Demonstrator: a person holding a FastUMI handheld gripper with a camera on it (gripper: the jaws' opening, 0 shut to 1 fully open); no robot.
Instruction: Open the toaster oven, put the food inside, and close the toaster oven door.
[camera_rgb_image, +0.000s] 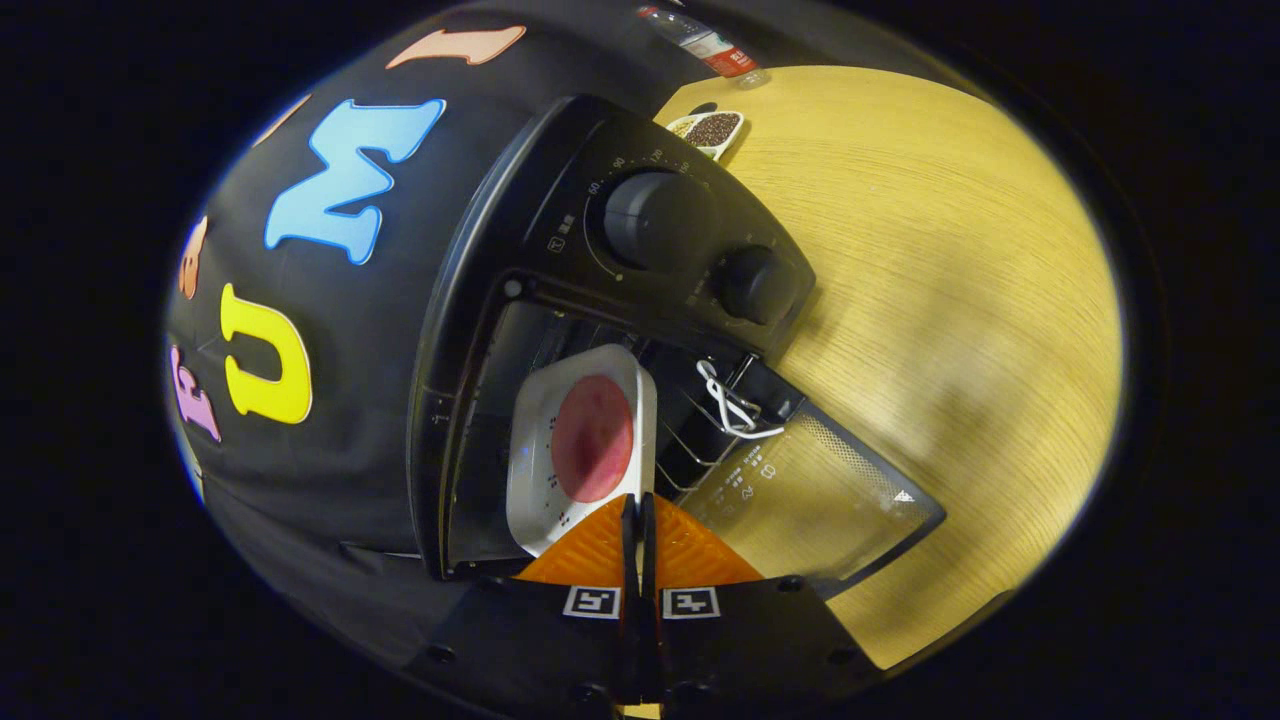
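Observation:
The black toaster oven (560, 200) stands on the wooden table with its glass door (820, 500) swung fully open. A white square plate (545, 480) carrying a round pinkish-red slice of food (592, 438) sits inside the oven cavity, beside the wire rack (690, 450). My gripper (638, 502) is at the mouth of the oven, its two fingers pressed close together on the plate's near rim. A white cord (730, 405) is looped at the door's edge.
Two round knobs (655, 218) (752, 285) sit on the oven's control panel. Beyond the oven, a small dish of dark beans (712, 128) and a lying bottle (715, 48) rest on the light wooden table (950, 300).

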